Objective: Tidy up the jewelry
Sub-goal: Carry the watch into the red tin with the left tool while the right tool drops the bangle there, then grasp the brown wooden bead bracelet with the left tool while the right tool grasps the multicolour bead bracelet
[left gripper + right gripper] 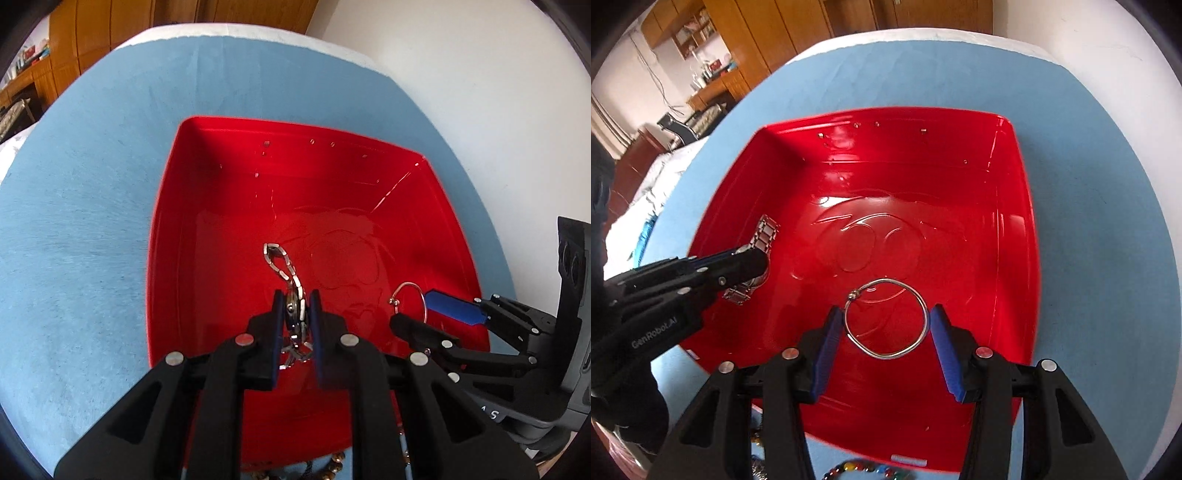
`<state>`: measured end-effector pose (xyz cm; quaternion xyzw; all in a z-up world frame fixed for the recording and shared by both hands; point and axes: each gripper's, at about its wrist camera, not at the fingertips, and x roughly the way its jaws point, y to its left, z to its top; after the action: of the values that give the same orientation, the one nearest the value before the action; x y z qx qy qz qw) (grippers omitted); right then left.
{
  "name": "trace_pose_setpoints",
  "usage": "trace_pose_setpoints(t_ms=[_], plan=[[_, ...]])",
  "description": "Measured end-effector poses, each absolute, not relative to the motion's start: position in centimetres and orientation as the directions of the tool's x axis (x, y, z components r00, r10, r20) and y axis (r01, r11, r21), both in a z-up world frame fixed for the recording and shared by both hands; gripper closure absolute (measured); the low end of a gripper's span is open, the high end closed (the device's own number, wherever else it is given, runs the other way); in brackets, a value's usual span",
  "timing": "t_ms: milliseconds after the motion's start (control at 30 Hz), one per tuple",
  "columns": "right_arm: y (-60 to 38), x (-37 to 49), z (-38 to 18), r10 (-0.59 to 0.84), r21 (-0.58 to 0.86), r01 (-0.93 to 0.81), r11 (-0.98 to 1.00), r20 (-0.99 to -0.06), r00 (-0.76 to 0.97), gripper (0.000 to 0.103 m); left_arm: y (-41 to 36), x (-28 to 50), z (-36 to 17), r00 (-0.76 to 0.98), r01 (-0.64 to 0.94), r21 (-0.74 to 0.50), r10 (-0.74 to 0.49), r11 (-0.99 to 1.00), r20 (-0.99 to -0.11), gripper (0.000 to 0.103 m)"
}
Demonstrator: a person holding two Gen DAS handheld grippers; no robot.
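A silver link-band watch hangs from my left gripper, which is shut on it above the near half of a glossy red tray. The band loops out beyond the fingertips. In the right wrist view the same watch and left gripper show over the tray's left side. My right gripper holds a thin silver bangle flat between its blue pads, over the near part of the red tray. From the left wrist view the right gripper and bangle appear at the tray's right side.
The tray rests on a blue cloth over a white surface. Coloured beaded jewelry lies on the cloth just before the tray's near edge, also seen as beads in the left wrist view. Wooden cabinets stand far behind.
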<state>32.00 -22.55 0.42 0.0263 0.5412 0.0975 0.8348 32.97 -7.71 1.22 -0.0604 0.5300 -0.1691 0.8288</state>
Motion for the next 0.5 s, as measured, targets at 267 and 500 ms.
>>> trace_pose_setpoints(t_ms=[267, 500], plan=[[-23.7, 30.5, 1.3, 0.242, 0.200, -0.140, 0.970, -0.868, 0.434, 0.052, -6.7, 31.2, 3.4, 0.420, 0.245, -0.277, -0.359, 0.929, -0.834, 0.090], [-26.0, 26.3, 4.5, 0.320, 0.283, -0.151, 0.947, -0.807, 0.496, 0.052, -3.3, 25.5, 5.9, 0.454, 0.267, -0.275, -0.372, 0.924, -0.809, 0.090]])
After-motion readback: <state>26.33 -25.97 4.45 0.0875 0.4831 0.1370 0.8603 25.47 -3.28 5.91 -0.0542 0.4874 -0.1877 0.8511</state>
